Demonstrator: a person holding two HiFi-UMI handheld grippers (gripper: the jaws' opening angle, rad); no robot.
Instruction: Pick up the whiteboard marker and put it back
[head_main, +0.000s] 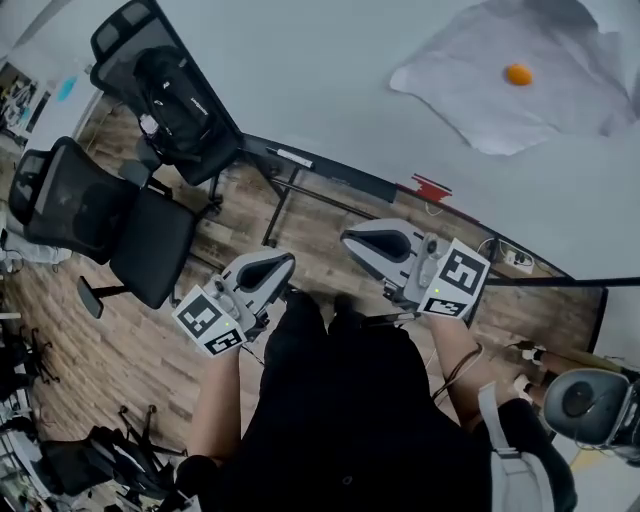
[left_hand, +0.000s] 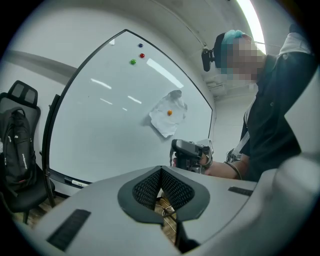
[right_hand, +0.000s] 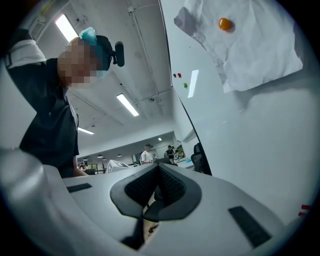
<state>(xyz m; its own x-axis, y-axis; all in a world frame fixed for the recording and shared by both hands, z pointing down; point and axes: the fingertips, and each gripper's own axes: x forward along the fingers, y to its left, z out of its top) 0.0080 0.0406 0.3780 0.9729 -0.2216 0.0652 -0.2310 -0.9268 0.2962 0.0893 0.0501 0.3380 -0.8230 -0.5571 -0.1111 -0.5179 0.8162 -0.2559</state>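
Presently both tools are held low and side by side. The left gripper (head_main: 272, 268) is shown with its jaws pressed together and nothing between them. The right gripper (head_main: 368, 240) is likewise closed and empty. The whiteboard marker (head_main: 295, 157) is seen lying on the tray (head_main: 340, 180) of the whiteboard (head_main: 330, 80), ahead of the left gripper and well apart from both. A crumpled sheet (head_main: 480, 95) is pinned by an orange magnet (head_main: 518, 74), ahead of the right gripper.
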